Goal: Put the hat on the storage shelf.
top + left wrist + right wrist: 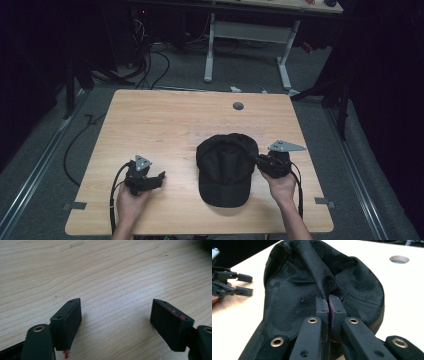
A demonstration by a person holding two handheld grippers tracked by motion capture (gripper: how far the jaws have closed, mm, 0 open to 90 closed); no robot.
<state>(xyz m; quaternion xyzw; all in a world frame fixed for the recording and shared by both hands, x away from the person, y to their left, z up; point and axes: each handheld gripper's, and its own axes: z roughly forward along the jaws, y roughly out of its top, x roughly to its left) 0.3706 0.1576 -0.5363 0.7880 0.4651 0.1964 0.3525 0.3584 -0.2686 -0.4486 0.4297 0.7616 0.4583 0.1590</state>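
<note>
black camo mesh cap (294,297), crown fabric pinched by right claw (328,305).

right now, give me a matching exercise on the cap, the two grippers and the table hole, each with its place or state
Things:
1. cap
2. left gripper
3. right gripper
4. hole

States:
a. open over bare wood
b. round, far side of the table
c. black, lying on the table, fabric pinched up
d. fingers shut on fabric

Pairs: 1-c, 2-a, 3-d, 4-b

Left hand-held gripper (159,176) agape, right hand-held gripper (329,305) clamped
</note>
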